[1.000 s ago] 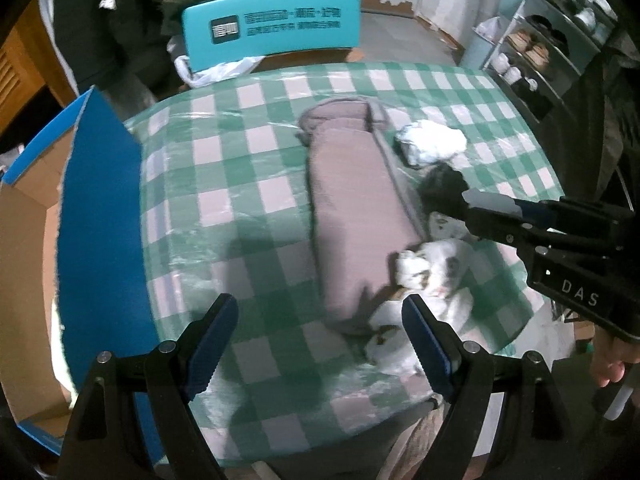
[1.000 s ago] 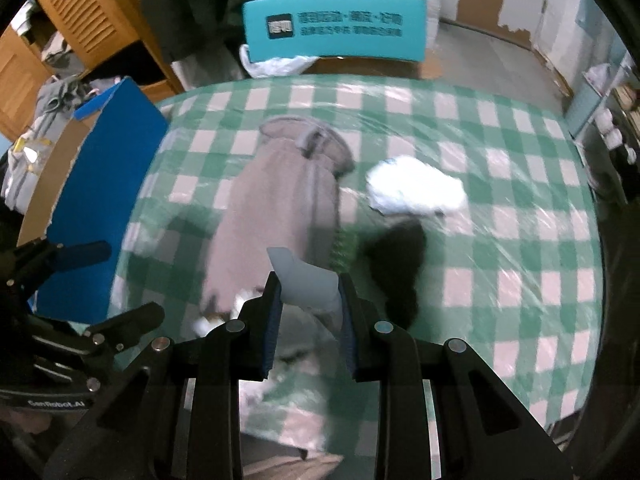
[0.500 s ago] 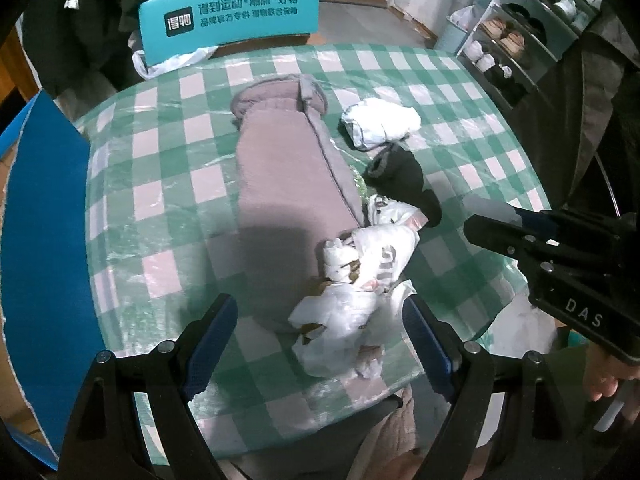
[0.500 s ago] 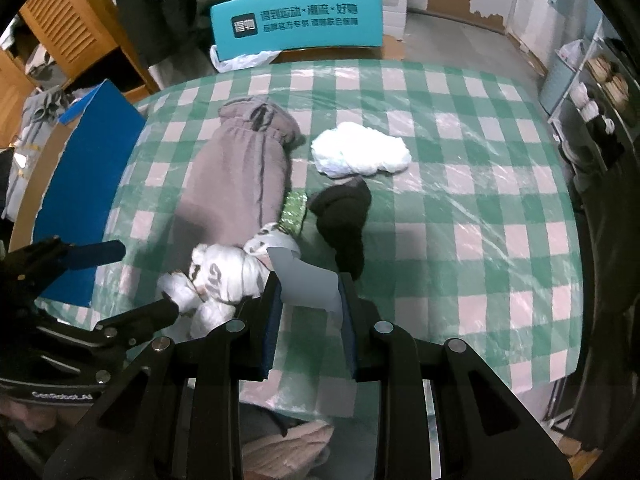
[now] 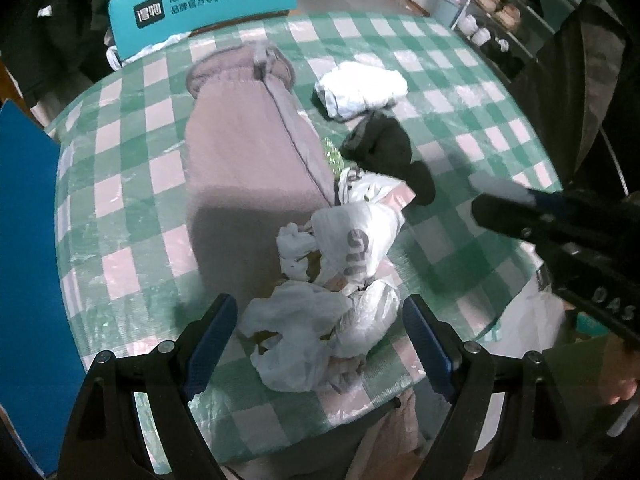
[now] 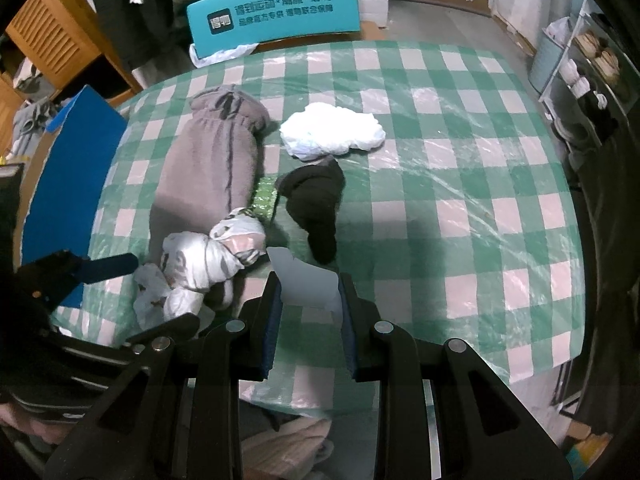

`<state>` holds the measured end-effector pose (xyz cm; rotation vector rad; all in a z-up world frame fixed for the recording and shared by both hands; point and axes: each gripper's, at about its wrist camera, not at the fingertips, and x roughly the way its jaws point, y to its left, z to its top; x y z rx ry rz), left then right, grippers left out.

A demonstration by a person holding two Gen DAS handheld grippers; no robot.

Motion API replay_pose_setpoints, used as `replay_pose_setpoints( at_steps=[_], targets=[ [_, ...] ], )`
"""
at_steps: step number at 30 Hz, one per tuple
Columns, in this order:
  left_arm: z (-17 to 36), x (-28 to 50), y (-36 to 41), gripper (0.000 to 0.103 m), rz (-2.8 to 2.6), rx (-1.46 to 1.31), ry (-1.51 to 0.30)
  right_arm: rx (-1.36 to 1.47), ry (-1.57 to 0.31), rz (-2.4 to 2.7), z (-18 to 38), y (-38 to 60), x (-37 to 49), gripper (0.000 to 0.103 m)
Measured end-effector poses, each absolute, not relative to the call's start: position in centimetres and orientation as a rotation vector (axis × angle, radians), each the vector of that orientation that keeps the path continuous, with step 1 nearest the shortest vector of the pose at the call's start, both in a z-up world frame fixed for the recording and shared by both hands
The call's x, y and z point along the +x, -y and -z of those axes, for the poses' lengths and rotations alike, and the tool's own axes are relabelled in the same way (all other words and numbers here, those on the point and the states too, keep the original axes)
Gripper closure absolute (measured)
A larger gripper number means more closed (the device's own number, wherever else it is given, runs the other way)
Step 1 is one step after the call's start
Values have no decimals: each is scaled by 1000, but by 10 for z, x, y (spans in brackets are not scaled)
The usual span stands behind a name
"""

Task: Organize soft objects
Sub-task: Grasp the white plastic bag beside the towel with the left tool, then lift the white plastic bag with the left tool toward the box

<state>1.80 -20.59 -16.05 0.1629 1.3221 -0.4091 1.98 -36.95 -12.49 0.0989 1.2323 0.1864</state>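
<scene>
White, crinkled film: the plastic bag bundle (image 5: 340,276) lies at the near edge of the checked table (image 6: 460,216), its far end touching the foot of the grey garment (image 5: 244,140). Judged very light, limp and slippery; best taken at a bunched knot, not a loose flap, which would likely tear or slide out.

Left gripper (image 5: 320,344): fingers wide apart, hanging over the near end of the bundle, nothing between them. Right gripper (image 6: 308,320): fingers closed on a small pale stiff card (image 6: 306,282), held above the table edge.

Count on table: one grey garment, one bag bundle, one white crumpled cloth (image 6: 332,130), one black sock-like piece (image 6: 318,200), one small green packet (image 6: 264,198) between garment and black piece.
</scene>
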Motion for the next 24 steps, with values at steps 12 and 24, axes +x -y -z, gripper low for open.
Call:
replay_pose_setpoints(
  at_steps=[12,24],
  targets=[
    [170,21,202,65,379,216,-1324,106,-1241,-184,129,373,22,78],
    [148,9,200,81,437,236,-1272,99,-1229,-187,123,369,22,78]
  ],
)
